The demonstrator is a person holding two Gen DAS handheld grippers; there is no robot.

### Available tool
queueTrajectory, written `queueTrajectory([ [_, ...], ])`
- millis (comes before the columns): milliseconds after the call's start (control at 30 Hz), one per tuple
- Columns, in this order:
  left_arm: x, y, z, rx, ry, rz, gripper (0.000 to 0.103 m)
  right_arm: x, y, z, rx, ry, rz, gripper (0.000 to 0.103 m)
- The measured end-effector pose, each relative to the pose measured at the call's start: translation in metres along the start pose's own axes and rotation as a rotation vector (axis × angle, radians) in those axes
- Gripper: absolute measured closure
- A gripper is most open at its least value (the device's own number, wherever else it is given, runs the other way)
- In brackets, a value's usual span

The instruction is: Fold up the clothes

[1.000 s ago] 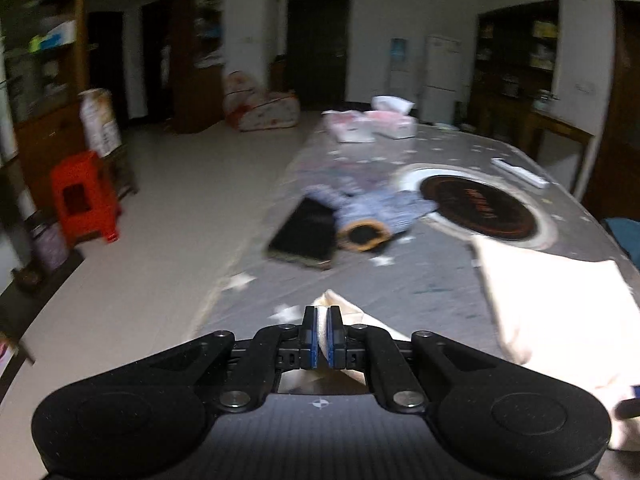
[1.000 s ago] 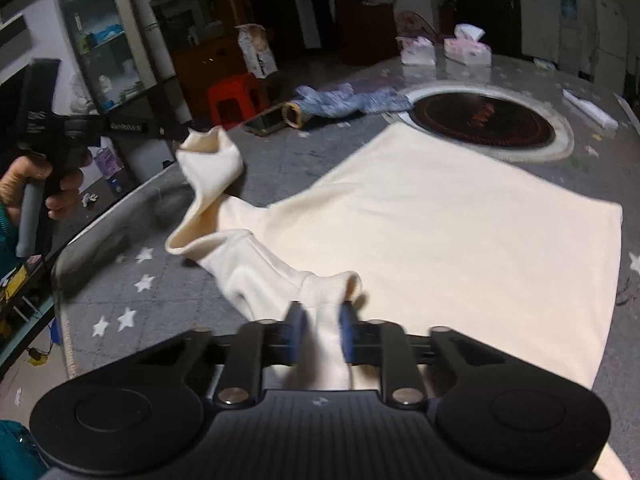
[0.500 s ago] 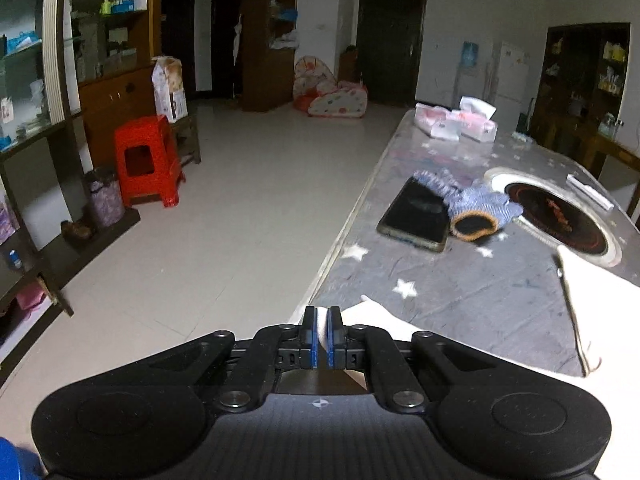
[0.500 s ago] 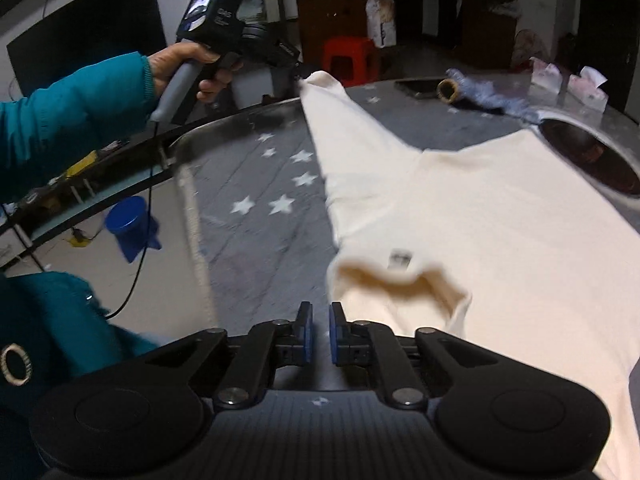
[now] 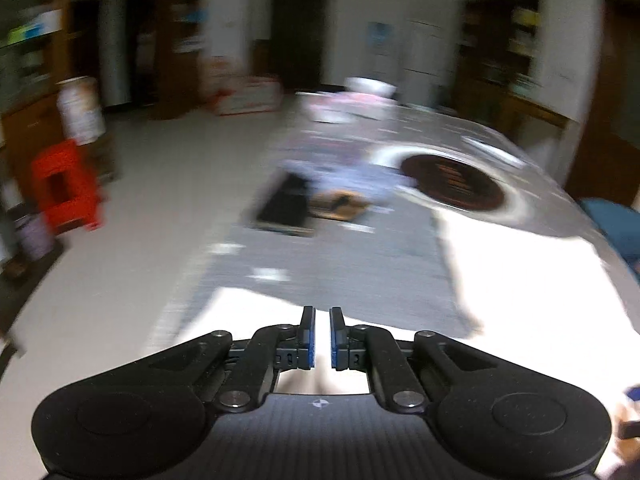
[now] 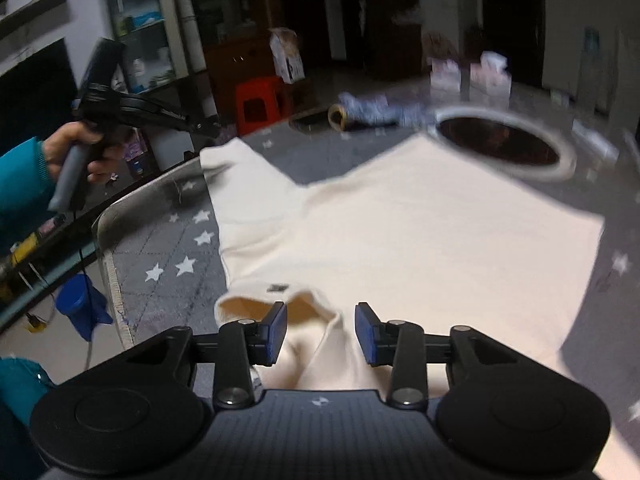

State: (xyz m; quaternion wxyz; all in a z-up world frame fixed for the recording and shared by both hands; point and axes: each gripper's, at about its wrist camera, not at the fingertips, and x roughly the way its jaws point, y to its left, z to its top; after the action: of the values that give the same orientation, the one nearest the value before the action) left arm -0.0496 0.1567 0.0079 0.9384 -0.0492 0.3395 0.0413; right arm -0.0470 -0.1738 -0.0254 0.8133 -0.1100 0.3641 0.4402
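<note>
A cream long-sleeved garment [image 6: 420,220] lies spread on the grey star-patterned table [image 6: 160,248]. Its collar [image 6: 256,304] faces me and one sleeve [image 6: 248,184] runs out to the table's left edge. My right gripper [image 6: 321,332] hovers over the collar. Its jaws are opening, with cloth below them and the pads not pressing on it. A hand [image 6: 80,144] holds my left gripper [image 6: 208,126] just above the sleeve's end. In the blurred left wrist view, that gripper [image 5: 322,338] is opening to a narrow gap above the cream cloth [image 5: 540,300].
A round dark hob plate [image 6: 500,144] is set into the table beyond the garment. A blue patterned glove [image 6: 368,110] and a phone [image 5: 286,204] lie at the far left, tissue packs [image 6: 468,74] behind them. A red stool [image 6: 258,100] stands on the floor to the left.
My right gripper has gone from shut on the collar to open, leaving the collar on the table. The left gripper swung back toward the table, its pads parted slightly, and the sleeve now lies flat.
</note>
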Motion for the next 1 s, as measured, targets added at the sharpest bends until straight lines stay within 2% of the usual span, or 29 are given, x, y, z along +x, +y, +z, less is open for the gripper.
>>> queueTrajectory([
  [100, 0.005, -0.042, -0.007, 0.078, 0.03, -0.125, 0.095, 0.008, 0.009, -0.006, -0.039, 0.042, 0.062, 0.066],
  [233, 0.013, -0.095, -0.014, 0.152, 0.056, -0.294, 0.095, 0.008, 0.023, -0.014, -0.093, 0.054, 0.072, 0.063],
  [367, 0.024, -0.14, -0.022, 0.225, 0.081, -0.408, 0.095, -0.015, 0.019, -0.018, -0.027, 0.011, 0.069, 0.064],
  [467, 0.034, -0.16, -0.03, 0.254, 0.116, -0.473, 0.095, -0.037, 0.009, -0.028, 0.051, -0.018, 0.023, 0.064],
  [633, 0.036, -0.176, -0.049, 0.321, 0.157, -0.527, 0.095, -0.078, -0.027, -0.057, 0.281, -0.064, -0.1, 0.064],
  [800, 0.033, -0.175, -0.055, 0.357, 0.148, -0.542, 0.092, -0.114, -0.072, -0.098, 0.569, -0.123, -0.215, 0.063],
  [900, 0.028, -0.174, -0.06, 0.366, 0.142, -0.543, 0.092, -0.125, -0.097, -0.121, 0.743, -0.18, -0.232, 0.061],
  [1000, 0.026, -0.173, -0.062, 0.371, 0.145, -0.547, 0.092, -0.127, -0.118, -0.137, 0.867, -0.239, -0.228, 0.052],
])
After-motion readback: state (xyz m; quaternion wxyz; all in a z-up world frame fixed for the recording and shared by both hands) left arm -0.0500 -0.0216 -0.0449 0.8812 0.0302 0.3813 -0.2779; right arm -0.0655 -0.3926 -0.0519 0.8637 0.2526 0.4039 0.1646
